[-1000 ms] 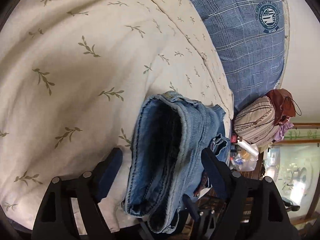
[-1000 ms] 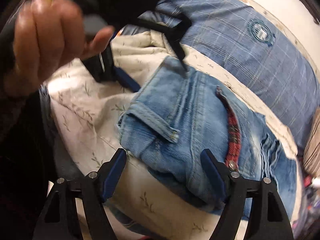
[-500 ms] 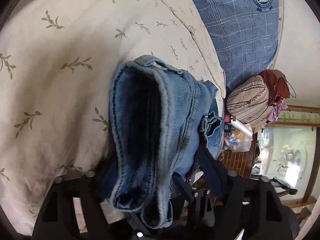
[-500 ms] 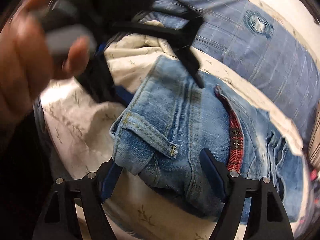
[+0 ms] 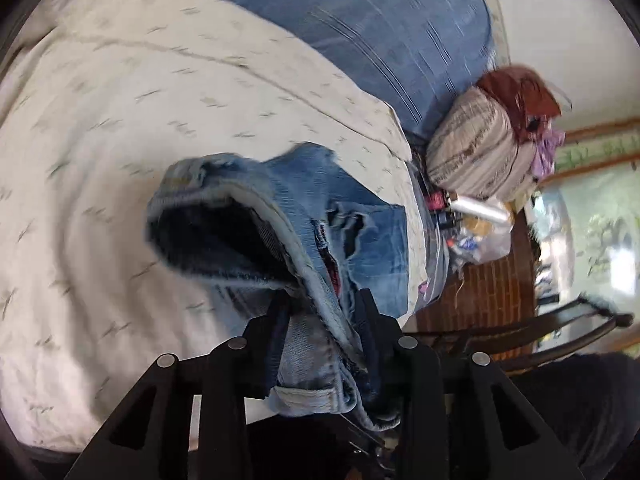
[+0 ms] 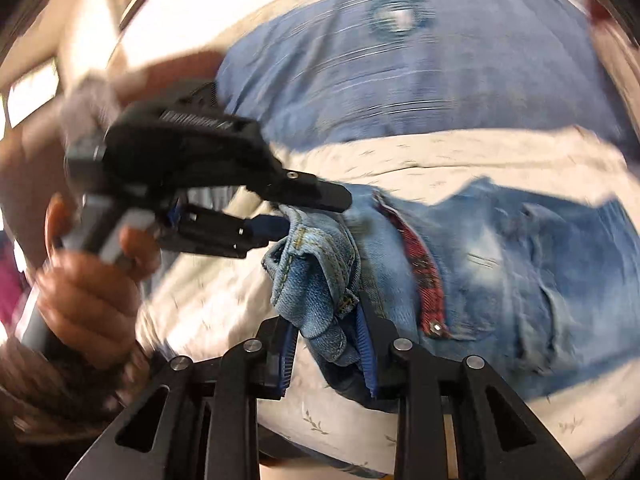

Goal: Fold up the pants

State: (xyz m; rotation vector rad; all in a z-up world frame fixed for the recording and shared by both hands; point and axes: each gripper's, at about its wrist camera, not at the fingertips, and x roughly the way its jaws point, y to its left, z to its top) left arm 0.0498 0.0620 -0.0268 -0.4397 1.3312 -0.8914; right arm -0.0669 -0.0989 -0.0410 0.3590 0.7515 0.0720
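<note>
Faded blue jeans [image 5: 280,220] with a red tartan trim [image 6: 424,264] lie folded on a cream bedspread [image 5: 120,120]. My left gripper [image 5: 324,312] has its jaws closing on a bunched edge of the denim, which rises off the bed between the pads. In the right wrist view my right gripper [image 6: 328,320] is closing on another bunched corner of the jeans [image 6: 520,264], the cloth pinched between its blue pads. The left gripper [image 6: 312,208] shows there too, held by a hand [image 6: 88,304], clamped on the waistband.
A blue plaid pillow [image 5: 380,28] lies at the head of the bed. Beside the bed are a striped bag [image 5: 476,148] with a brown bag on it, bottles and clutter on a wooden stand [image 5: 480,232], and a window [image 5: 600,240].
Both grippers went from open astride the jeans to closed on bunched denim. Both rose and rolled, lifting the jeans' edge off the bedspread.
</note>
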